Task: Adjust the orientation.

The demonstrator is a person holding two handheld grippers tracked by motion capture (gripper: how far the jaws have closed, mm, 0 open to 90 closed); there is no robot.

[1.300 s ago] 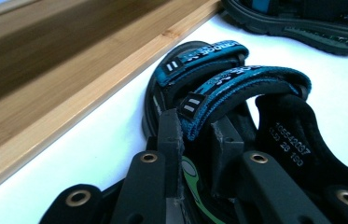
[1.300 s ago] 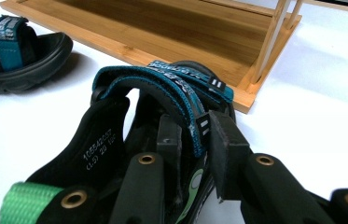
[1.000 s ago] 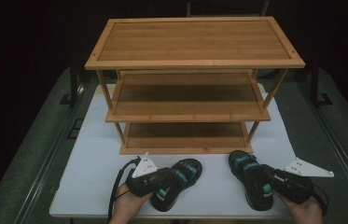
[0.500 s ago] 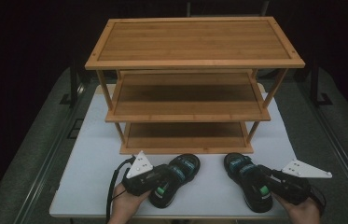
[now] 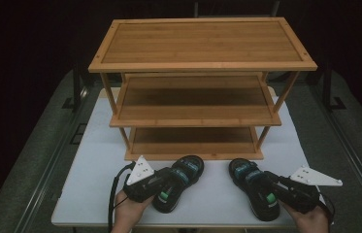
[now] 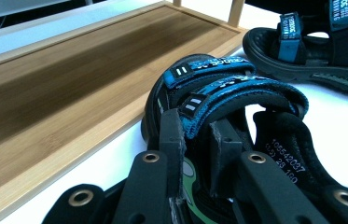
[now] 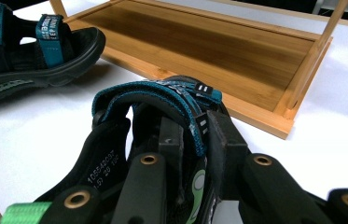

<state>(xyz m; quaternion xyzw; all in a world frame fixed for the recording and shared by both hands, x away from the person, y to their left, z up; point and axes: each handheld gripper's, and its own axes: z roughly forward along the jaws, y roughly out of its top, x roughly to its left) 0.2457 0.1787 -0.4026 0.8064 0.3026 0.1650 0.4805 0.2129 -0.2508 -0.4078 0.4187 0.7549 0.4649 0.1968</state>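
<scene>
Two black sandals with blue straps lie in front of a three-tier bamboo rack (image 5: 195,111), toes towards it. My left gripper (image 5: 161,187) is shut on the left sandal (image 5: 183,177); in the left gripper view the jaws pinch a blue strap of this sandal (image 6: 227,88), with the left gripper (image 6: 197,140) closed over it. My right gripper (image 5: 271,191) is shut on the right sandal (image 5: 246,177). The right gripper view shows the right gripper (image 7: 197,140) clamped on the strap of its sandal (image 7: 148,98). Whether the soles rest on the table I cannot tell.
The rack's bottom shelf (image 6: 59,93) lies just past the toes, its corner post (image 7: 309,65) to the right. Each gripper view shows the other sandal (image 6: 311,42) (image 7: 31,51). The white table (image 5: 96,160) has free room at the left and right of the rack.
The right sandal has slid a little to the left and towards the rack. The left sandal has edged slightly forward. Both grips are unchanged.
</scene>
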